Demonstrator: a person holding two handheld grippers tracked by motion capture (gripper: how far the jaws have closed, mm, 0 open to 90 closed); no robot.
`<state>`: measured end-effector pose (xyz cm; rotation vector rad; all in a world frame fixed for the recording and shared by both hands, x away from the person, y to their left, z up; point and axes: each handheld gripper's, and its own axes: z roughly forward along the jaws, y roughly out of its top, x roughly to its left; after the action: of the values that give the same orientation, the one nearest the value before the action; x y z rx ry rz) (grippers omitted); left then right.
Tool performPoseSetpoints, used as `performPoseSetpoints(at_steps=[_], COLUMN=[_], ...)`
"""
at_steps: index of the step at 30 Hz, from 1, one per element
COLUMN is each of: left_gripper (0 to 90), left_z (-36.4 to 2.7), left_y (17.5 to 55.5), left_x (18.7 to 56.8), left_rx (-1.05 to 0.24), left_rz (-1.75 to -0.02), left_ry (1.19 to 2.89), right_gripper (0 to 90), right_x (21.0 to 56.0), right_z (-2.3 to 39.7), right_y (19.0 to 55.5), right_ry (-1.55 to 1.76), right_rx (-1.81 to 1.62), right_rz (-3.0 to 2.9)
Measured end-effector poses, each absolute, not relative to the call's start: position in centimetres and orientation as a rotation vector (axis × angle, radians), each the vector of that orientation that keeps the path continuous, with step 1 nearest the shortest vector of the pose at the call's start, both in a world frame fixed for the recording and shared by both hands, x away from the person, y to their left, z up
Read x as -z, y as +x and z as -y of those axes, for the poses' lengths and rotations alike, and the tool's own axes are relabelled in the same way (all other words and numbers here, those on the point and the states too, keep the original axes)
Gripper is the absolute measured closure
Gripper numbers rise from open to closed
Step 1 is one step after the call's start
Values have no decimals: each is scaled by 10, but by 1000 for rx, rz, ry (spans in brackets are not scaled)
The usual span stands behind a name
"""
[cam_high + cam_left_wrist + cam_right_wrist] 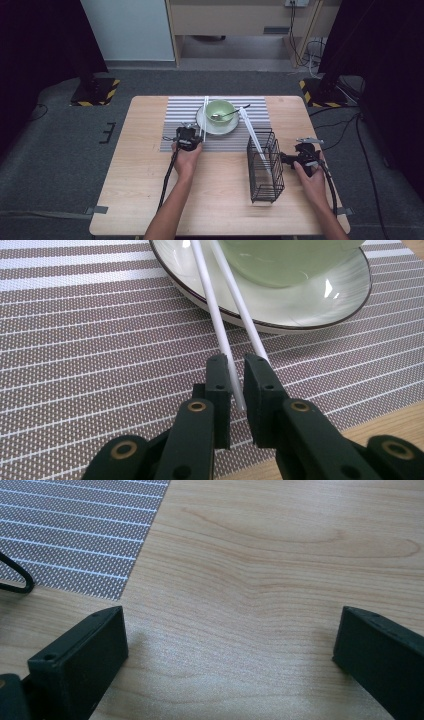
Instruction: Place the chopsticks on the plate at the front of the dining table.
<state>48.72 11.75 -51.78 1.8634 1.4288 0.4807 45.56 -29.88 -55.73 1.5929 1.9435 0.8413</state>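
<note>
Left gripper view: the left gripper [236, 382] has its jaws nearly closed, clamping the near ends of two white chopsticks [227, 320]. These lie across the striped placemat [85, 340] and lean on the rim of the plate [320, 315] under the green bowl [220, 111]. Right gripper [230, 640]: jaws spread wide, nothing between them, low over bare table [280, 555] beside the wire basket [266, 165].

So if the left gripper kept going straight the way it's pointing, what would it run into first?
Probably the rim of the plate under the green bowl; the left gripper, shut on one of the white chopsticks, points along them toward it.
</note>
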Motion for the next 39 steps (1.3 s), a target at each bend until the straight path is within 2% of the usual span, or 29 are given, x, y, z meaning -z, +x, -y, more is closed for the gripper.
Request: performPoseSetpoints(at_steps=[39], left_gripper=[800], left_z=[-112], left_y=[484], left_x=[515], left_rx=[-479], left_rz=[-1396], left_ry=[1847], right_gripper=[10], right_x=[557], right_z=[299], right_y=[456], right_ry=[1593], right_rx=[-841], right_rz=[-1943])
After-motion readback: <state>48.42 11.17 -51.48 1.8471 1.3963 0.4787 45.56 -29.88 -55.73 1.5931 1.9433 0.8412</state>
